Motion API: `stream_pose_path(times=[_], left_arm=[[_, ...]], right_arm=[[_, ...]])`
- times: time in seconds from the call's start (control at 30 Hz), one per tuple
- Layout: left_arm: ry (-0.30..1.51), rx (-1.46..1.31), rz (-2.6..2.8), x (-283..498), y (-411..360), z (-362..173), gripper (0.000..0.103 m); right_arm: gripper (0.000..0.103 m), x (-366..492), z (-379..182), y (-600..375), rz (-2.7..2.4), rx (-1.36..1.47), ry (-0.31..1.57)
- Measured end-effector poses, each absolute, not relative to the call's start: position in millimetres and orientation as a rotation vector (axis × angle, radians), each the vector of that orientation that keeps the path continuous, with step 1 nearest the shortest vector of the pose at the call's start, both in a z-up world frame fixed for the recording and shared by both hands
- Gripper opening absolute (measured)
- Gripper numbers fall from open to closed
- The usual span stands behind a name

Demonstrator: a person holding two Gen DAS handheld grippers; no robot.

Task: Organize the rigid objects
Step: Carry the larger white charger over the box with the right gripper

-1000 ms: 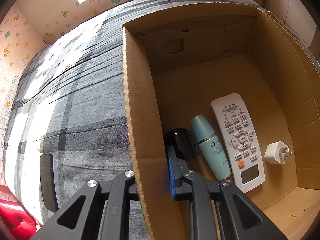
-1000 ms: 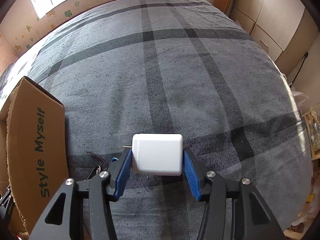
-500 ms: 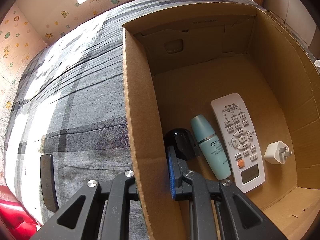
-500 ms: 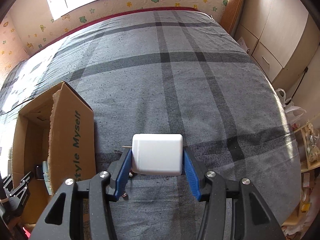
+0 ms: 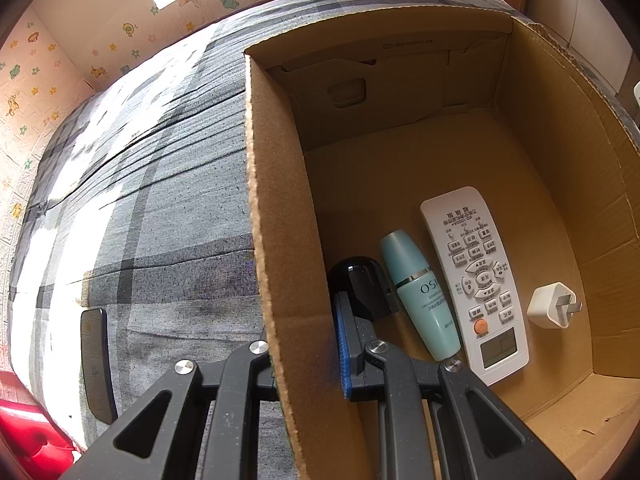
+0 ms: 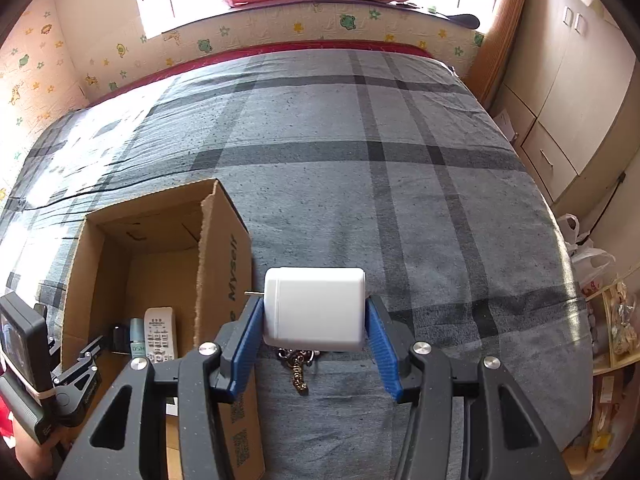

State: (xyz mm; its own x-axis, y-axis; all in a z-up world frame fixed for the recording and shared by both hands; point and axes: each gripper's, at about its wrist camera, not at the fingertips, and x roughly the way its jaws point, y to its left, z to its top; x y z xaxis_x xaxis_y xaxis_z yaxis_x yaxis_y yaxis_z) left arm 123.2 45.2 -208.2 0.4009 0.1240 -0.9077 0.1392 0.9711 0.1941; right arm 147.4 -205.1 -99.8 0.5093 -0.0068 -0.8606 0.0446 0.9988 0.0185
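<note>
- The right gripper [image 6: 315,338] is clenched on a white charger block [image 6: 314,307]; both blue pads press its left and right faces, and a thin metal pin juts from its left side.
- The block is carried clear of the grey checked bedspread [image 6: 400,184]. Just below it, on the cloth, a small keychain [image 6: 297,368] can be seen.
- The left gripper [image 5: 304,336] is closed on the near left wall of the cardboard box [image 5: 276,240], one finger outside and one blue pad inside, so the box is judged to be steadied by it.
- In the left wrist view, four things are seen on the box floor, from left to right: a black rounded object [image 5: 362,284], a teal bottle [image 5: 420,296], a white remote control [image 5: 476,280] and a small white plug adapter [image 5: 554,306], the last set a little apart.
- To the left of the box, a dark phone-like slab [image 5: 98,364] lies on the bedspread.
- The step in hand is judged to be the carrying of the block towards the box, which sits to the left of it in the right wrist view.
- The next move calls for the block to be taken leftward over the printed right wall, lowered onto bare floor at the far end or beside the adapter, and released only once it is inside.
- Care would be needed so that the pin does not catch the wall's torn rim.
</note>
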Motion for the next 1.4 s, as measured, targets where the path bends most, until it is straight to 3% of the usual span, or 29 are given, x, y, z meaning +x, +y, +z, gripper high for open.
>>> stream_pose_path(times=[0.57, 1.4], left_arm=[[1.156, 0.244, -0.018, 120, 50, -205, 0.017], [1.153, 0.224, -0.028, 119, 53, -204, 0.017]], right_arm=[[0.055, 147, -87, -127, 0.109, -0.047, 1.025], [0.055, 159, -158, -53, 0.2, -0.138, 1.173]])
